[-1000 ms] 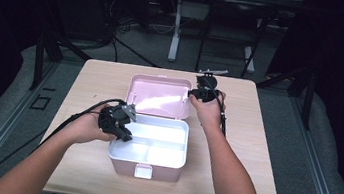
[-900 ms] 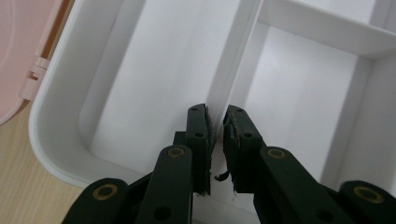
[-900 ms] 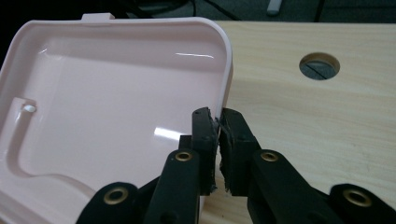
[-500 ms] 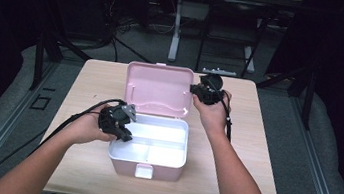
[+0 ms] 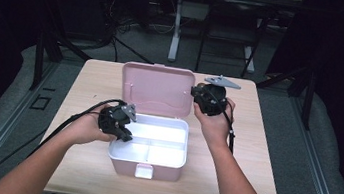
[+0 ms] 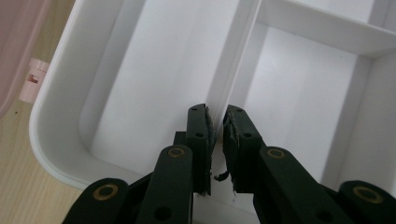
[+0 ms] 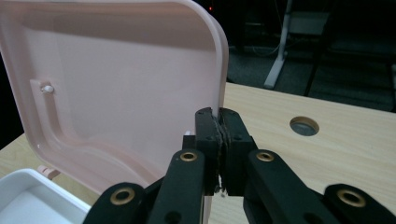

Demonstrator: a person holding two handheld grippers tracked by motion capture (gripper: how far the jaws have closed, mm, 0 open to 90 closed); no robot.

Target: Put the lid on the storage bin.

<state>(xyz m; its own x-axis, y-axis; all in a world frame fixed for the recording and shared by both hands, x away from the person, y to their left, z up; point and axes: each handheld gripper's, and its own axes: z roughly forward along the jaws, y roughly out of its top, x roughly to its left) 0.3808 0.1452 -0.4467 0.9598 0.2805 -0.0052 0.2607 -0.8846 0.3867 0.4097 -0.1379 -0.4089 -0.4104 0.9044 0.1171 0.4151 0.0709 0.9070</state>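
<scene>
Pink plastic is what the work is turning on: the lid of a storage box is standing nearly upright on its hinge at the far side of the white tray, roughly at the middle of the wooden table. The right gripper is pinching the lid's right edge, its jaws closed tight on the thin plastic rim, having just been closing those last bits with that rim between them; from above it is sitting at the lid's upper right corner. The left gripper is clamping one of the white dividers inside the tray, jaws drawn nearly together on that wall, and it is bracing the box near its left side. The compartments are lying bare. Judging by how things stand, the lid is caught partway through its swing, neither laid flat open nor shut; the white latch on the near face is hanging free, so any closing and fastening is yet to come. Beyond the table a dark floor, cables and a desk leg are showing.
</scene>
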